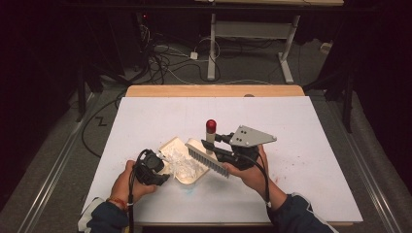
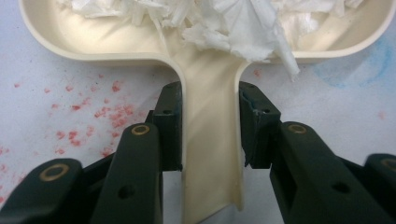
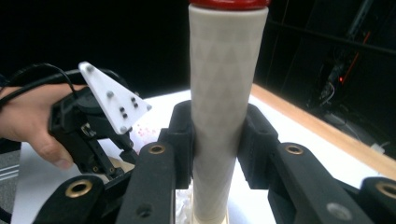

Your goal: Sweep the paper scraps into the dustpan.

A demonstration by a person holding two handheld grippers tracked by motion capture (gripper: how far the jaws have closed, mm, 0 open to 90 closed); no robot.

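The left gripper (image 2: 210, 135) squeezes the handle of the cream plastic dustpan (image 2: 212, 154) full of white paper scraps (image 2: 233, 23); the right gripper (image 3: 219, 135) squeezes the red-capped white brush handle (image 3: 226, 93)

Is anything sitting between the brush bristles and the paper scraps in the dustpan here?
Nothing visible stands between them. The brush, clamped by its handle in the right gripper, has its bristles right beside the white paper scraps, which already lie in the cream dustpan that the left gripper holds by its handle.
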